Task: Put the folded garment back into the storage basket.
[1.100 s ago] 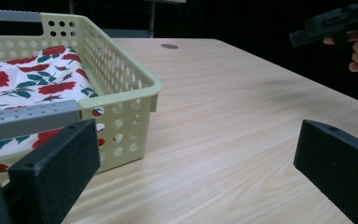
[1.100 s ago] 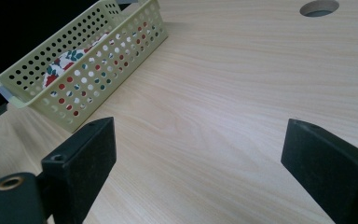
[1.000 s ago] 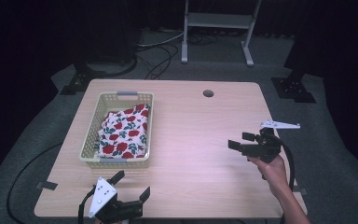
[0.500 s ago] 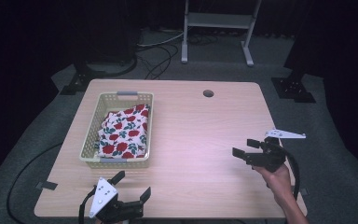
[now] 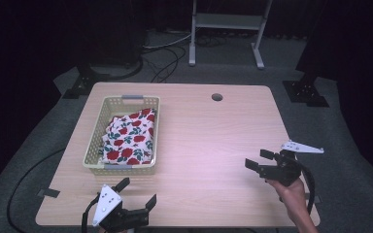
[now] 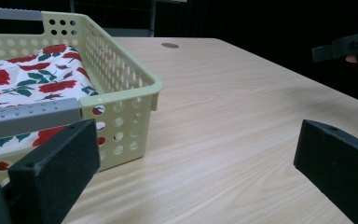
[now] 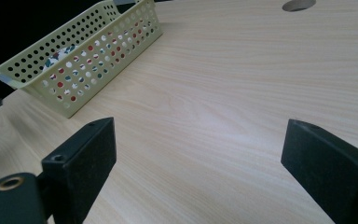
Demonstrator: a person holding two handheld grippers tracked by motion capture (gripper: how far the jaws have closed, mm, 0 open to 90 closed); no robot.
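Right gripper (image 5: 264, 164) has drifted down toward the table's (image 5: 213, 141) near-right corner since a second ago; left gripper (image 5: 137, 193) unmoved at the near-left edge. Both have jaws spread wide, holding nothing. Pale wood tabletop, bare apart from a yellow perforated basket (image 5: 151, 131) on the left with red-rose cloth (image 5: 126, 138) folded inside. Round hole (image 5: 217, 97) near the far edge. Grey carpet, cables (image 5: 167, 56) and a metal stand (image 5: 226, 22) beyond; dark surroundings.

A lab or recording studio: a pale wood-grain table (image 5: 209, 136) with a round cable hole (image 5: 217, 97) stands on grey carpet (image 5: 359, 160), black curtains hang at the far side, with black cables (image 5: 165, 60), black stand feet (image 5: 305, 92) and a white metal frame (image 5: 226, 29).
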